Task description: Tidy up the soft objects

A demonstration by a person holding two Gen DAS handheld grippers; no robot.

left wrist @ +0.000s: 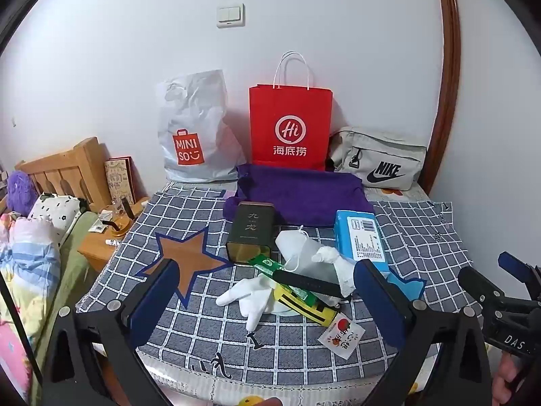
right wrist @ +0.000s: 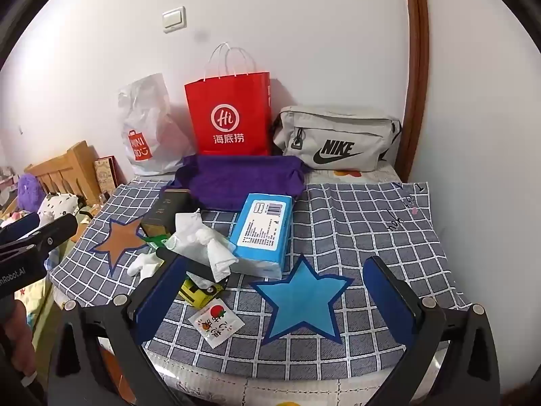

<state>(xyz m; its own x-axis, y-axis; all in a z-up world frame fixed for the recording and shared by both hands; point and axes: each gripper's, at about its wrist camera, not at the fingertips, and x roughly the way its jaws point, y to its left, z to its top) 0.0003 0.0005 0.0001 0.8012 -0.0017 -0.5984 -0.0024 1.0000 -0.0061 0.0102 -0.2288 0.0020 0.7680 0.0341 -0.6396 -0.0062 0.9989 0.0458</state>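
Left tongs [left wrist: 267,291]: jaws at full spread, nothing between the pads; lower centre of the left wrist view, above the clutter.
Right tongs [right wrist: 275,291]: jaws at full spread, nothing held; lower centre of the right wrist view, over the blue star patch [right wrist: 304,299].
Surface: checked cloth [left wrist: 189,324] on a bed; one brown star patch [left wrist: 189,257], one blue.
Purple cloth [left wrist: 304,196]: one, centre of frame, long axis left to right, in front of the bags.
White gloves [left wrist: 247,296]: two; the near one's fingers point to lower left, the other [left wrist: 333,258] lies beside the blue pack.
White drawstring pouch [left wrist: 297,247]: one, centre, touching the far glove.
Blue tissue pack [left wrist: 360,237]: one, long axis running from near to far.
Dark tin [left wrist: 252,233]: one, lying down, base toward the camera.
Bags at the wall: three; white plastic bag [left wrist: 196,135], red paper bag [left wrist: 290,125] upright, grey waist bag [left wrist: 378,159].
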